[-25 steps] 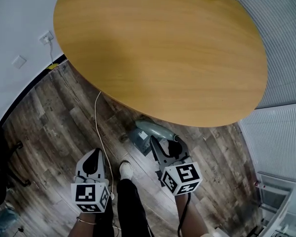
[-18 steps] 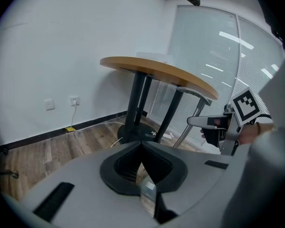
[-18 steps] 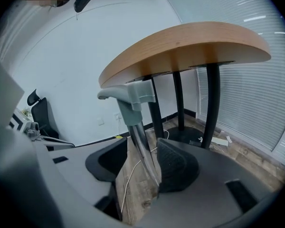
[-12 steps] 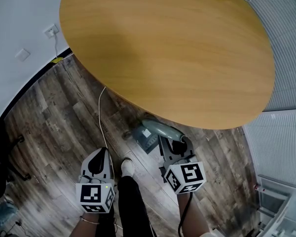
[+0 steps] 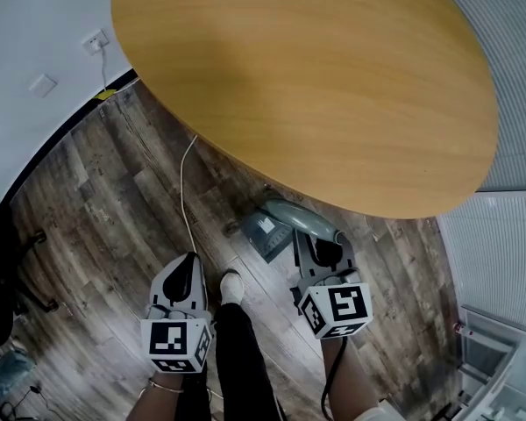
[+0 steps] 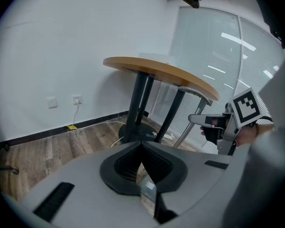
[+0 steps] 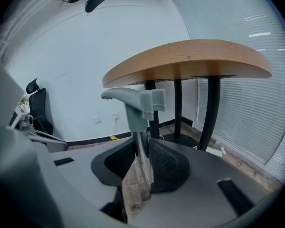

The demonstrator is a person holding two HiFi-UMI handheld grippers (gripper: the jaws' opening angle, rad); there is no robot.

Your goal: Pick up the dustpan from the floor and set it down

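Note:
The grey-green dustpan (image 5: pixel 267 228) lies on the wood floor just under the round table's edge, its handle (image 5: pixel 305 221) pointing toward me. My right gripper (image 5: pixel 320 249) sits over the handle's end. In the right gripper view the handle top (image 7: pixel 129 97) rises ahead and its thin stem (image 7: pixel 141 151) stands between the jaws, which are closing; both pads touch it near the tips. My left gripper (image 5: pixel 186 275) hangs to the left, above the floor, shut with nothing in it (image 6: pixel 141 145). From there the right gripper (image 6: pixel 219 127) shows on the handle.
The round wooden table (image 5: pixel 316 86) overhangs the dustpan; its dark legs (image 6: pixel 135 108) stand beyond. A white cable (image 5: pixel 182 191) runs along the floor to a wall socket (image 5: pixel 95 40). The person's shoe (image 5: pixel 230 288) is between the grippers. An office chair (image 5: pixel 4 296) stands at left.
The right gripper's jaws have closed in onto the dustpan handle's stem. Both grippers stay about where they were; the head view has tilted a little.

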